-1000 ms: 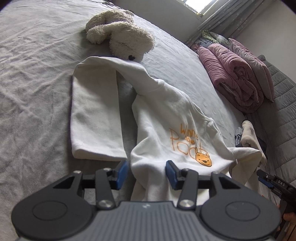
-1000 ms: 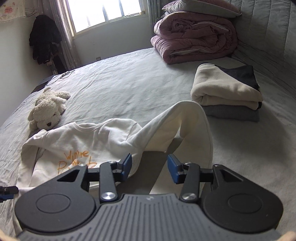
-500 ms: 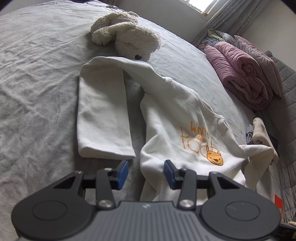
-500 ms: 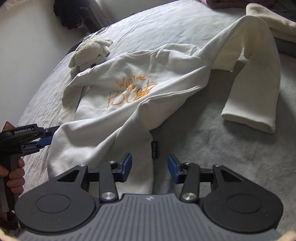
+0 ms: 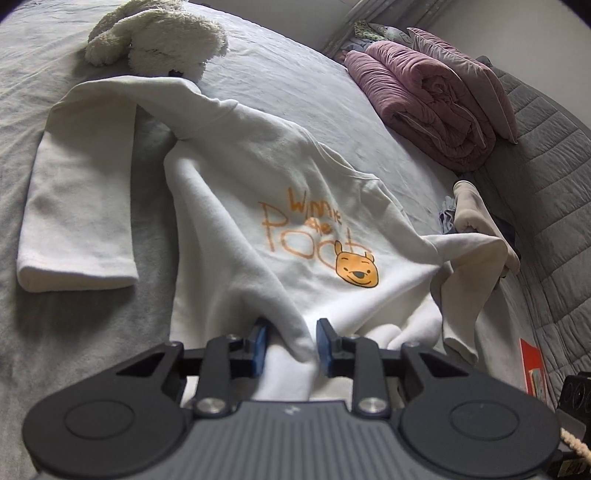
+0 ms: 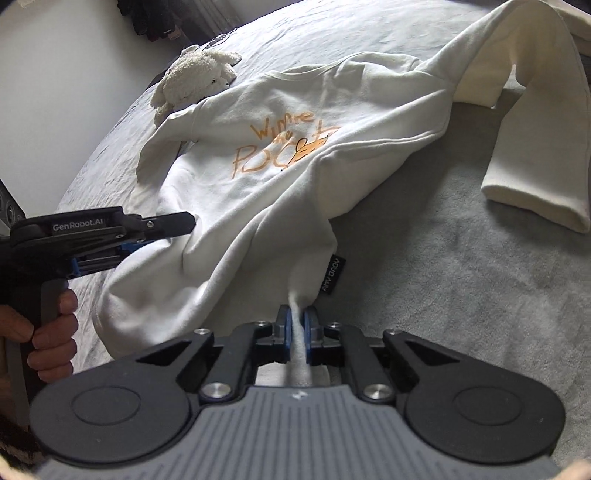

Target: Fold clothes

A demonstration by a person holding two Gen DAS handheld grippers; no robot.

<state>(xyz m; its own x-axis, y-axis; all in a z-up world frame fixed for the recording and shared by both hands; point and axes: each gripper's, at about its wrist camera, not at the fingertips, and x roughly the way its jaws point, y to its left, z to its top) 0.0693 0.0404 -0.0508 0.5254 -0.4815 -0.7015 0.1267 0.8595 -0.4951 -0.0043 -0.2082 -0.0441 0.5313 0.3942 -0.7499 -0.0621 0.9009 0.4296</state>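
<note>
— Sweatshirt lies chest-up on the grey bed, hem toward us. Why grab there?

— Two hem corners let it be pulled flat. The right gripper is clamped tight on one corner

— And the left gripper?

— Its jaws straddle a bunched ridge of hem, apart, not yet pinching

— That plush toy?

— Touching the far sleeve, so drag gently

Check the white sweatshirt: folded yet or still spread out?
Spread, not folded. The sweatshirt lies front-up on the bed, print showing, sleeves out to both sides. Right tool pinches its hem; the left tool straddles a hem ridge, jaws apart.
</note>
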